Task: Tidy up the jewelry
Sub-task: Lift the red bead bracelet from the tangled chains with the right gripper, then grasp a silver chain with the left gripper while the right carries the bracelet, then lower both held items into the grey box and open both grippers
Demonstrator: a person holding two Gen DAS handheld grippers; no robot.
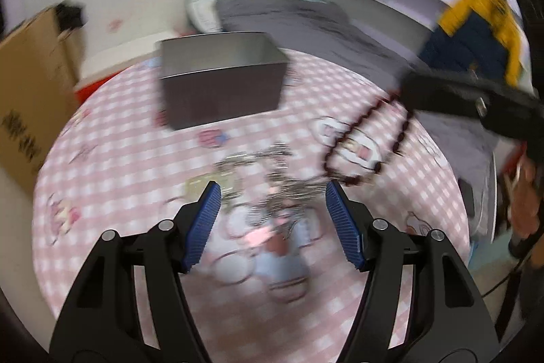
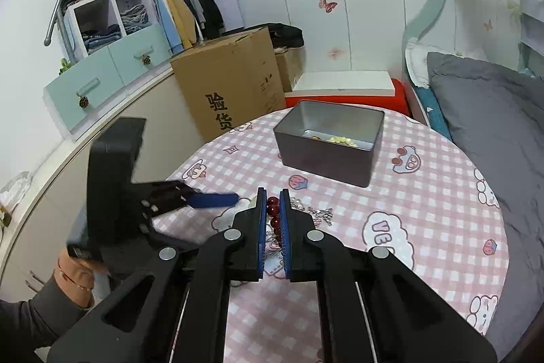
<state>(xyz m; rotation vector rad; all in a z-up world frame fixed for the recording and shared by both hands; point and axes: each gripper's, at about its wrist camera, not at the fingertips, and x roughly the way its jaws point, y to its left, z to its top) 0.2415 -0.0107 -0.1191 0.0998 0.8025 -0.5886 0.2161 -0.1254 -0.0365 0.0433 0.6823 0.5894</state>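
Your right claw [image 2: 273, 196] is closed tight on a string of dark red beads [image 2: 273, 212], which sits pinched between its blue pads; from the left wrist view the same bead string [image 1: 360, 138] hangs in a loop from that claw, off the checked pink cloth on the round desk [image 2: 425, 210]. Your left claw [image 1: 273, 193] stands well open with nothing between its pads, tilted down over a tangle of silvery chains [image 1: 272, 182] that lies on the cloth near the middle of the desk; the picture there is blurred, so the single pieces cannot be told apart. In the right wrist view a few links of that silvery pile [image 2: 318, 213] show just beside the right claw's tip. The dark metal tin [image 2: 328, 143] stands open toward the far edge of the desk, well apart from both claws, with some pale yellow beads [image 2: 343, 141] lying on its floor. Your left hand [image 2: 76, 274] grips its tool at the near left edge of the desk. Beyond the far edge stands a cardboard box [image 2: 231, 84].
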